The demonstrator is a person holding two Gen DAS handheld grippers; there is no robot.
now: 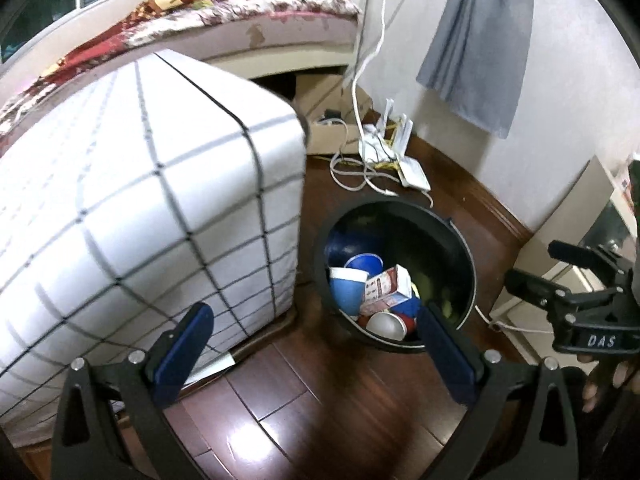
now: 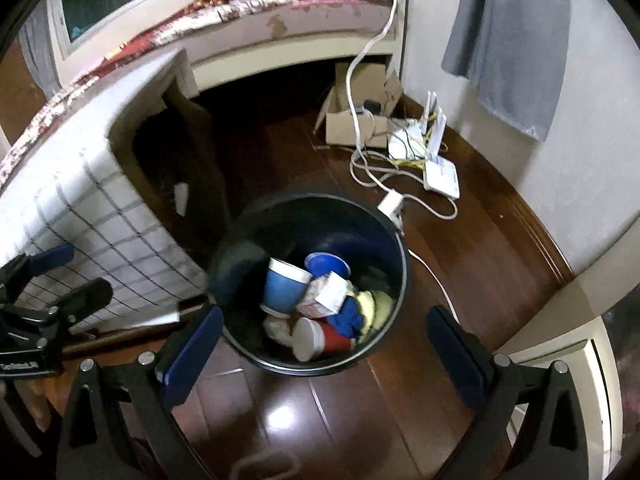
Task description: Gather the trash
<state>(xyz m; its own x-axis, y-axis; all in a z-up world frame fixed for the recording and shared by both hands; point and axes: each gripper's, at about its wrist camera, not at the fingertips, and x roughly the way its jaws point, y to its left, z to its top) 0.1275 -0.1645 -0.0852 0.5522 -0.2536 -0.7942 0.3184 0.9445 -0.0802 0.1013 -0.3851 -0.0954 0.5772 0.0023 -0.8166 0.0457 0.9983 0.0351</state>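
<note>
A round black trash bin stands on the dark wooden floor. Inside lie a blue paper cup, a red cup, a small white and red carton and other scraps. My left gripper hovers open and empty, just in front of the bin, beside the mattress. The right gripper hangs open over the bin's near rim with nothing between its fingers. It also shows at the right edge of the left wrist view, right gripper, held by a hand.
A thick white checked mattress leans left of the bin. Behind it sits a bed with a floral cover. White routers, a power strip and tangled cables lie on the floor by a cardboard box. A grey cloth hangs on the wall.
</note>
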